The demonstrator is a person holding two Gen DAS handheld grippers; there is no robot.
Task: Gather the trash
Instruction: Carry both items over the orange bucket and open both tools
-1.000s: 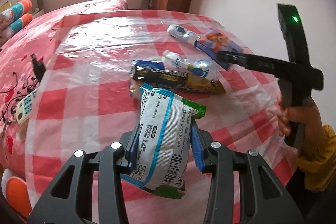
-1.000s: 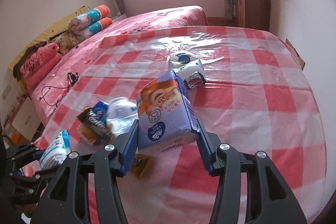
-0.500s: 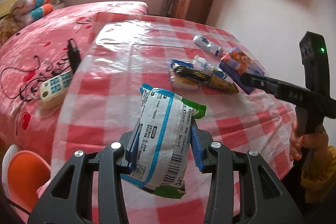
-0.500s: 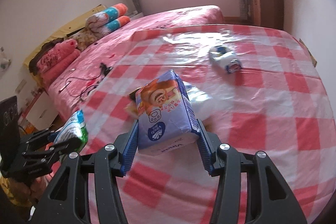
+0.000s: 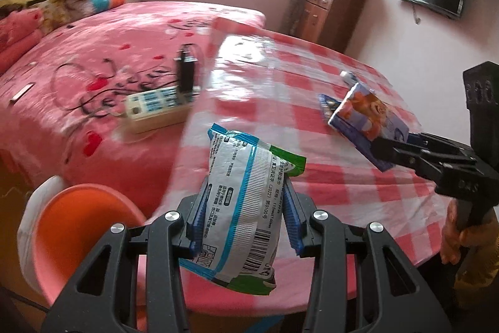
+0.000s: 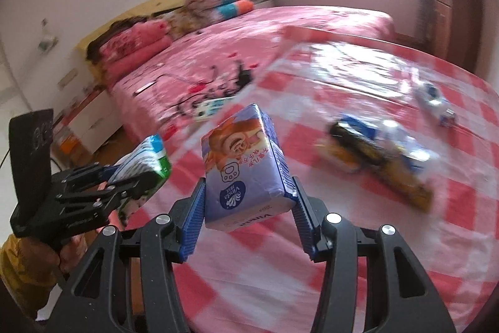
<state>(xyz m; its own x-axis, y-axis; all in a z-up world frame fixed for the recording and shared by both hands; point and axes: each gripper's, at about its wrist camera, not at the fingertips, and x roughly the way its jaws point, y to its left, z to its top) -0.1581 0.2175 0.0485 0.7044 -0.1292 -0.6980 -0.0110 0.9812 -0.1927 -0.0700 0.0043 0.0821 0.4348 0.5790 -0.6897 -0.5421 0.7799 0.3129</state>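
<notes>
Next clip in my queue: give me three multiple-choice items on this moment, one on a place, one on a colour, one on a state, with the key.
1. Where is the orange bin?
A. on the table
B. below the table edge, beside the bed
C. on the bed

2. What colour is the tissue pack held in the right tool?
A. purple
B. yellow
C. black

3. What state is the left tool in?
A. open and empty
B. resting on the table
C. shut on the white wipes packet

Key: 1 B, the left wrist view shows the bin low between the bed and the checked table; 2 A, its wrapper is purple with a cartoon print; 3 C, both blue pads press the packet's sides above the table.
</notes>
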